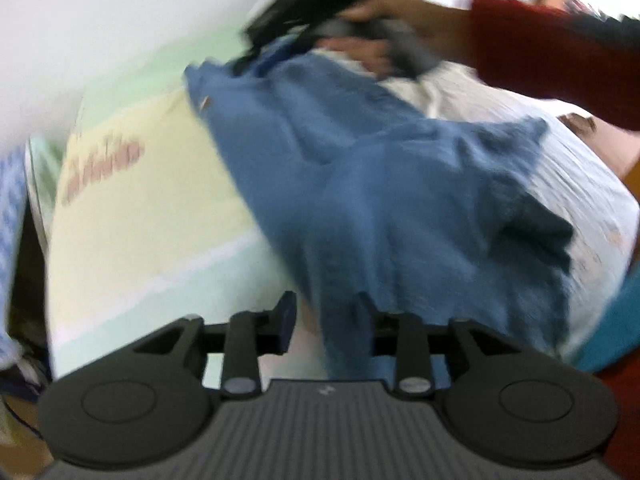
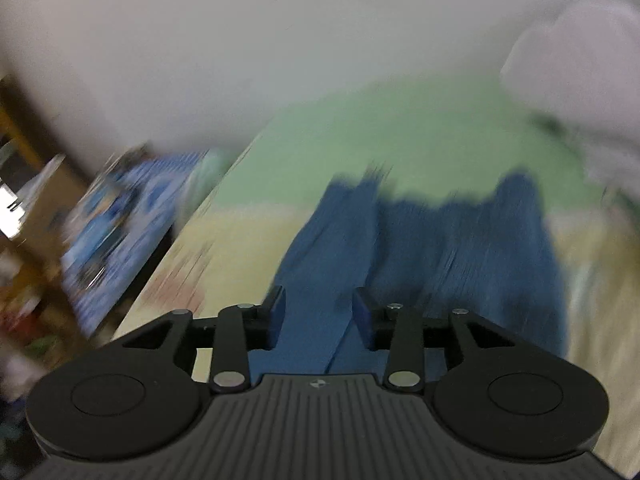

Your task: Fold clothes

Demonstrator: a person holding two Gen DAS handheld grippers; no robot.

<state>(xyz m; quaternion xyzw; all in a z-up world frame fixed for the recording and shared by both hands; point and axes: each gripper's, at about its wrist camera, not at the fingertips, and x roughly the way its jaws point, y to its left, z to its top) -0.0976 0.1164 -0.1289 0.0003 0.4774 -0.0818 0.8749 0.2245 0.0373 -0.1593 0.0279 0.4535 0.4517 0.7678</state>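
In the left wrist view the left hand-held gripper (image 1: 326,322) stands part open, a fold of the blue garment (image 1: 384,184) loose between its jaws; the cloth stretches away across the bed (image 1: 140,208) toward the far right hand-held gripper (image 1: 272,28). In the right wrist view the right hand-held gripper (image 2: 318,316) is likewise part open over blue cloth (image 2: 440,248) running straight ahead, with a white wall (image 2: 240,40) beyond the bed's far edge.

1. The left gripper (image 1: 326,320) is pointing steeply downward, its jaws standing apart.
2. The right gripper (image 2: 318,316) is angling downward too, jaws parted.
3. A hand (image 1: 372,46) in a red sleeve (image 1: 552,52) is gripping the right gripper's handle.
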